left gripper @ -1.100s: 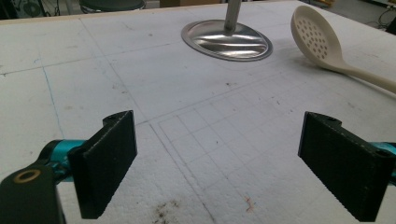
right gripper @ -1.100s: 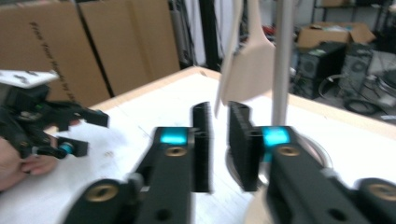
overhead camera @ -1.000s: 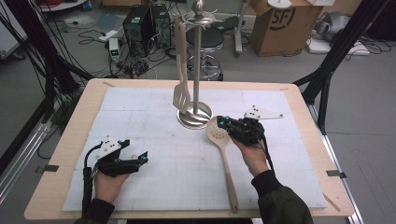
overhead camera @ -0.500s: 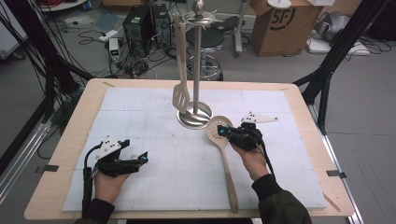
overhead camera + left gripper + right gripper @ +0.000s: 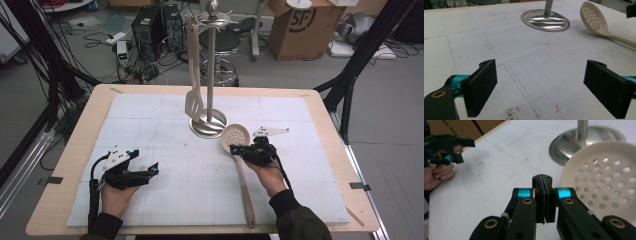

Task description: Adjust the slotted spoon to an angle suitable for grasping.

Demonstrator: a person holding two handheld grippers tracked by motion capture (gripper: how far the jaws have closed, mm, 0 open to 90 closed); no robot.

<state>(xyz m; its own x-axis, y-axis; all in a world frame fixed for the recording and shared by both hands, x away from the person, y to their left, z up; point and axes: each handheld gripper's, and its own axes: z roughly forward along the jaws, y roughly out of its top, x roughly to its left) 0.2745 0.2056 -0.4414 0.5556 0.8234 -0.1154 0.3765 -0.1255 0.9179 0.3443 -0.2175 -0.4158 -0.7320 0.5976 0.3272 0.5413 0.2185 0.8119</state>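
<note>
Beside slotted spoon [image 5: 235, 136], bare white mat [image 5: 165, 115].

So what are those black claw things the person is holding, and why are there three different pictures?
They are hand-held grippers, a bit like big tongs with two flat black jaws. A person holds one in each hand at a table covered with a white sheet.

One picture is taken from above and looks down on the table. There you see the left gripper and the right gripper. The other two pictures come from little cameras riding on the grippers, looking along their jaws.

On the table stands a shiny metal stand with a slotted spatula hanging from it. A cream spoon with holes lies on the sheet next to the stand's base.

The left gripper's jaws stand wide open with nothing between them. The right gripper's jaws are pressed shut, just beside the spoon's bowl; they hold nothing.
</note>
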